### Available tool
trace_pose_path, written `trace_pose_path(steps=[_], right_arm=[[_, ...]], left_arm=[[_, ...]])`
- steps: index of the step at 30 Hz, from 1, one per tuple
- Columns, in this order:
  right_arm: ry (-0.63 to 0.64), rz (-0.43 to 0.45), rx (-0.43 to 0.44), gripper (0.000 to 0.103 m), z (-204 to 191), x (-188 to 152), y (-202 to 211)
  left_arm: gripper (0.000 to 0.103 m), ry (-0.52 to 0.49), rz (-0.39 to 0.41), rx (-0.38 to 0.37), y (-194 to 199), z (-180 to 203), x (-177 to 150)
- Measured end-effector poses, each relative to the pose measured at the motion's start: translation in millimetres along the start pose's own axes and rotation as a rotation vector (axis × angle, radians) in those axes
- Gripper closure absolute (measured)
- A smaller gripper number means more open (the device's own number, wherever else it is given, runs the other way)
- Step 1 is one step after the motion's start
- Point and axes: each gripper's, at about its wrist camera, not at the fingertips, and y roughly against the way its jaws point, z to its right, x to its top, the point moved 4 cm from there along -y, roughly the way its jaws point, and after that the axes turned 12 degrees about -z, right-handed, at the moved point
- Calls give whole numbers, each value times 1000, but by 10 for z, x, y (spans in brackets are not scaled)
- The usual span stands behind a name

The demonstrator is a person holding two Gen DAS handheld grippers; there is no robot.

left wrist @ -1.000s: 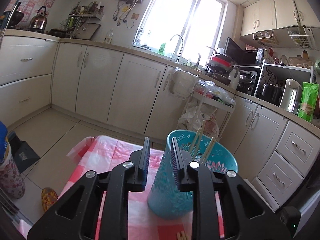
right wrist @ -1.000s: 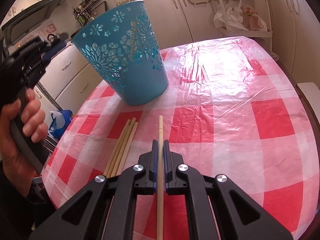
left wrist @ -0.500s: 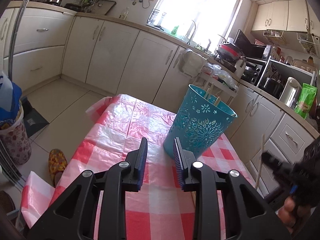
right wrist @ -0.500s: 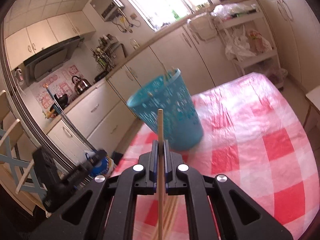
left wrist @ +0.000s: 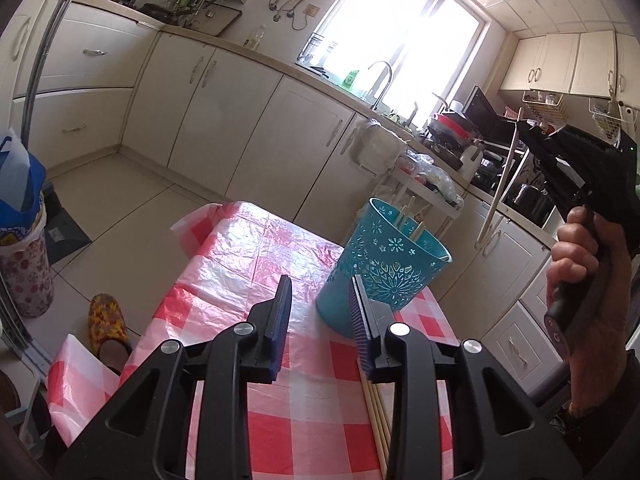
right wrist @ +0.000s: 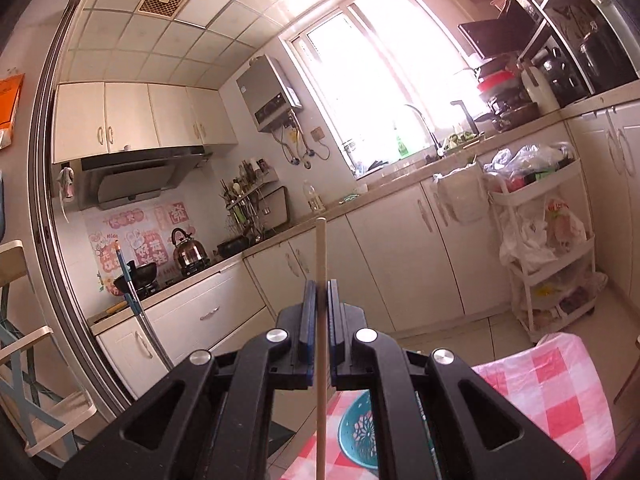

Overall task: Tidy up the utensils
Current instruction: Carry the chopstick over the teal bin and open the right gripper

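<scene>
A teal cut-out basket (left wrist: 384,276) stands on the red-checked tablecloth (left wrist: 256,256) with a couple of wooden chopsticks (left wrist: 408,216) leaning inside. More chopsticks (left wrist: 376,420) lie on the cloth just under my left gripper's right finger. My left gripper (left wrist: 320,312) hovers short of the basket, its jaws opening with nothing between them. My right gripper (right wrist: 320,292) is shut on a single chopstick (right wrist: 321,256) and held high, pointing level at the kitchen. From the left wrist view that gripper (left wrist: 524,128) holds the stick (left wrist: 496,196) slanting down above and to the right of the basket. The basket (right wrist: 356,436) shows low in the right wrist view.
A person's hand (left wrist: 580,256) grips the right tool's handle. A white trolley (right wrist: 540,240) with bags stands by the cabinets. A slipper (left wrist: 106,328) and a floral bin (left wrist: 24,276) sit on the floor left of the table. A chair (right wrist: 24,320) is at far left.
My right gripper lifted the chopstick off the cloth and swung up to level. My left gripper drew back from the basket and its jaws widened a little.
</scene>
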Motion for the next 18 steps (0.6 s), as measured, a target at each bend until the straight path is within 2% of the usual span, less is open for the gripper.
trace_pose_path(steps=[8,12,18], right_arm=[[28,11,-158,97,166,-17,-401],[26,-34,-214,97,321,-209,-626],[42,-125,-254,97,471,-588,-826]], left_arm=[[74,23,-14,-13,-24,-77,-51],[74,27,-30,-17,-73,-94,-87],[73,30,-37,-17,-102,-111,-113]])
